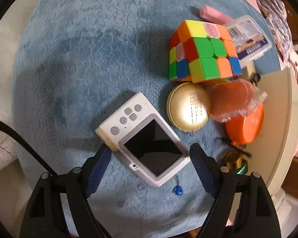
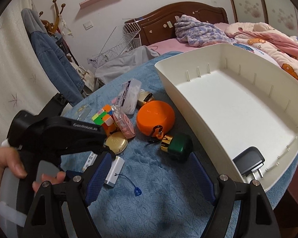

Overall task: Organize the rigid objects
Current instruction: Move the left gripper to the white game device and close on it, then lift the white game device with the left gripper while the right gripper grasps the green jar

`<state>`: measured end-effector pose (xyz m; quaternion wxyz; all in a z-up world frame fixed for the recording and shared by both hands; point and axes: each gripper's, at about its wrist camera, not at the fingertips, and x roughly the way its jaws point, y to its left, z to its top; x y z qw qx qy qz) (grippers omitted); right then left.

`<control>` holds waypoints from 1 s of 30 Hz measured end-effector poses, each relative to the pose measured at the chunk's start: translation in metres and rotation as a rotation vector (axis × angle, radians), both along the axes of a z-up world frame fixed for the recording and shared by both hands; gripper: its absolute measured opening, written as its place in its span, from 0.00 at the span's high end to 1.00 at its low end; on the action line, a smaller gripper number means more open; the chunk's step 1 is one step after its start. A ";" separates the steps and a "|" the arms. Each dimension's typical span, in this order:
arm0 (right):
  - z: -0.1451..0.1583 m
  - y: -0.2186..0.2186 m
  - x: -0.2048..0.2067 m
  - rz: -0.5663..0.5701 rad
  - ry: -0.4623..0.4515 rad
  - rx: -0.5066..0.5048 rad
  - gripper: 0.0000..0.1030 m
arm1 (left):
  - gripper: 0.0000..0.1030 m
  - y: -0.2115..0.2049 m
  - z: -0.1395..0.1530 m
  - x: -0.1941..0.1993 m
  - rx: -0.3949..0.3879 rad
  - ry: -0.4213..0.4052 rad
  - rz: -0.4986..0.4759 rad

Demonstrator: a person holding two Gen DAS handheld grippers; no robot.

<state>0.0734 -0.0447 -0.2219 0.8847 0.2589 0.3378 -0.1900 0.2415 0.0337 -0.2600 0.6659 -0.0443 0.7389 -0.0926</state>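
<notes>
Blue fuzzy cloth covers the desk (image 2: 161, 202). Left tongs (image 1: 151, 158) are wide open around the white camera (image 1: 143, 138), not squeezing yet. Right tongs (image 2: 151, 168) are open and empty. Only a black charger (image 2: 249, 163) lies in the white bin (image 2: 188, 97); cube (image 1: 202, 51), gold tin (image 1: 188, 107) and orange case (image 2: 156, 117) wait near the desk's far edge.

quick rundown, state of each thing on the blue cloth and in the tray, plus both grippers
left gripper: open, fingers either side of the camera
right gripper: open, holding nothing
small white digital camera: lying flat, screen up and dark
multicoloured puzzle cube: scrambled
round gold tin: lid on
orange round case: closed
clear plastic box with a barcode label: lid shut
cream plastic tray: holds only a black plug adapter
</notes>
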 end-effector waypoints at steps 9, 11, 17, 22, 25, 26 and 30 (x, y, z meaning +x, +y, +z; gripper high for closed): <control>0.000 0.007 0.008 0.003 0.008 -0.041 0.21 | 0.18 -0.011 -0.013 -0.008 0.039 0.001 0.016; 0.000 0.008 0.008 -0.015 0.014 -0.045 0.21 | 0.18 -0.022 -0.015 0.000 0.046 0.001 0.015; -0.004 0.010 0.010 -0.051 0.032 -0.039 0.21 | 0.20 -0.028 -0.014 0.002 0.032 0.010 -0.002; -0.007 0.020 0.012 -0.064 0.065 -0.049 0.21 | 0.28 -0.015 -0.015 0.010 -0.006 0.021 -0.008; -0.006 0.023 0.016 -0.056 0.091 -0.064 0.21 | 0.32 -0.008 -0.015 0.014 -0.047 0.045 -0.011; -0.005 0.025 0.018 -0.052 0.098 -0.074 0.21 | 0.33 -0.003 -0.015 0.015 -0.070 0.061 0.004; -0.002 0.028 0.024 -0.030 0.128 -0.096 0.21 | 0.38 0.018 -0.021 0.014 -0.145 0.120 0.070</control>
